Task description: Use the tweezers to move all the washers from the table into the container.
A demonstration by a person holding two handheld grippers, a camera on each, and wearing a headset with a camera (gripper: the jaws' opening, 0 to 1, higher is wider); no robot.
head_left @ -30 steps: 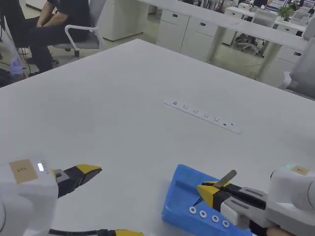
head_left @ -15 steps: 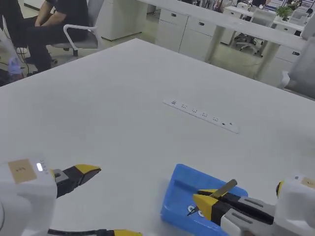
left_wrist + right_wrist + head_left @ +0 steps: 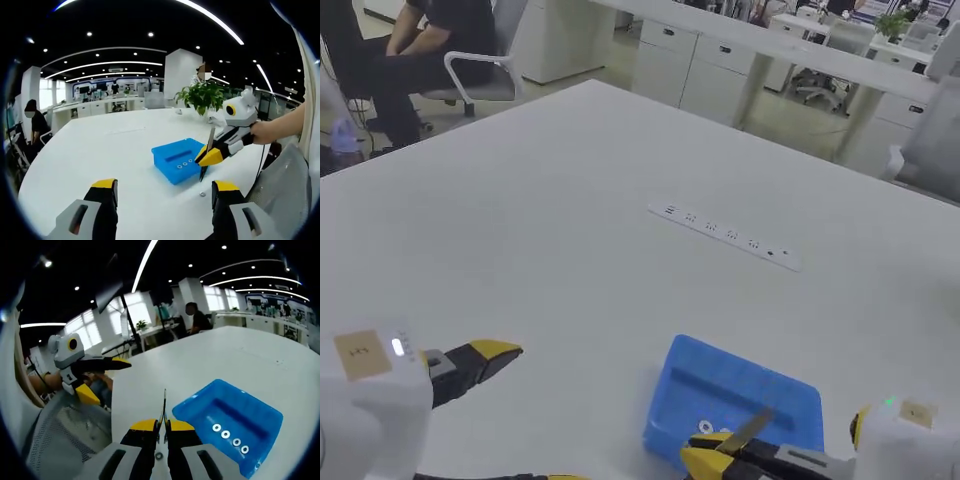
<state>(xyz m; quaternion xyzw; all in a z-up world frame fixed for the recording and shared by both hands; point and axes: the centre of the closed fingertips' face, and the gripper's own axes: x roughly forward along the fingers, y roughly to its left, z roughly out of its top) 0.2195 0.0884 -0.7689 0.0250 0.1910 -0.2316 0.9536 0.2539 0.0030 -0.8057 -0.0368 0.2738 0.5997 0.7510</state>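
A blue container (image 3: 740, 388) stands on the white table (image 3: 570, 230), with several washers (image 3: 230, 437) lined up inside it. Just off its near side one loose washer (image 3: 202, 193) lies on the table; the right gripper view has that washer (image 3: 159, 455) right below the tweezers. My right gripper (image 3: 164, 426) is shut on thin tweezers (image 3: 164, 407) that point down toward the table beside the container (image 3: 230, 422). Seen from the head, that gripper (image 3: 708, 460) hangs at the container's near edge. Left of the container my left gripper (image 3: 164, 189) is held wide open and empty, its yellow fingertip (image 3: 492, 352) showing.
A white power strip (image 3: 725, 237) lies on the table beyond the container. At the far left a person sits on an office chair (image 3: 480, 75). Desks and cabinets (image 3: 720, 60) stand behind the table, and a potted plant (image 3: 202, 97) is near its far edge.
My right gripper with the tweezers has drawn back toward me, from above the container's inside to its near edge. The left gripper has hardly moved.
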